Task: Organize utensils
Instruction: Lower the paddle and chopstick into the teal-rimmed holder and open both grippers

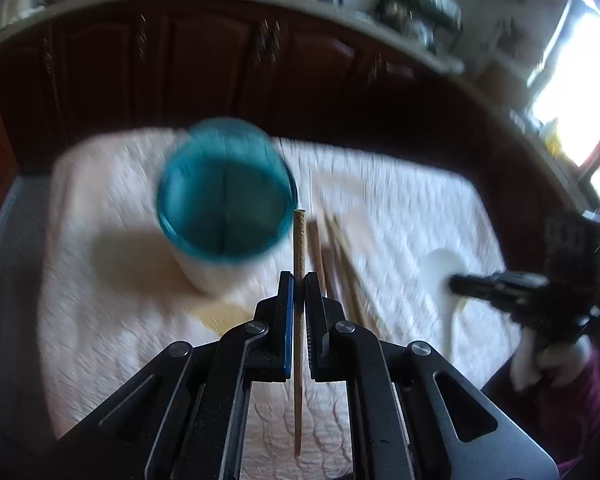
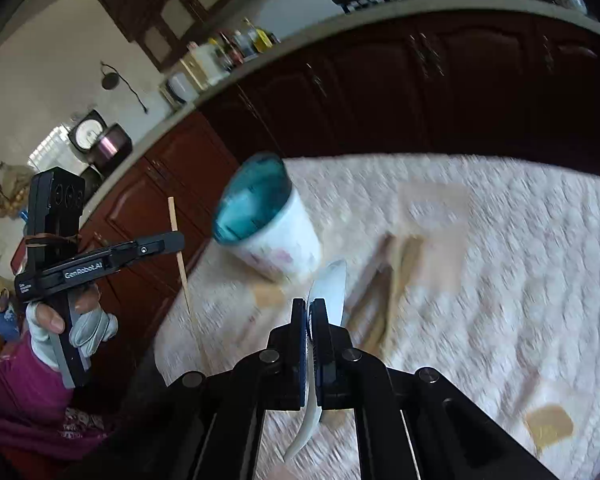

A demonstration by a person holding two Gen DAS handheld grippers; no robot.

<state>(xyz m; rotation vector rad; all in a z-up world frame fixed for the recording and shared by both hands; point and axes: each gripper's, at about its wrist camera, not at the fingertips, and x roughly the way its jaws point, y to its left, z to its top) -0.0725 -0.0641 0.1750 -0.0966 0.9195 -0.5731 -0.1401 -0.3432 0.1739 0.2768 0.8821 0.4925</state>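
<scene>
A: The left gripper point(image 1: 299, 280) is pinching one chopstick point(image 1: 299, 248), raised beside the blue-lined cup point(image 1: 224, 200) on the quilted cloth point(image 1: 400, 208).

B: And the right gripper point(image 2: 309, 312) is clamped on a white spoon point(image 2: 332, 284). More chopsticks point(image 1: 336, 256) lie loose on the cloth, just right of the cup.

A: I'd tip the chopstick near upright, centre its lower end over the rim, then release.

B: One hand at a time, probably, so the grippers don't collide above the cup.

Daylight pours from a blown-out window point(image 1: 580, 72) at the upper right of the left wrist view. The cup point(image 1: 224, 200) casts a soft shadow leftward. Motion blur smears the quilted cloth point(image 2: 500, 260); fisheye edges bend and darken.
</scene>
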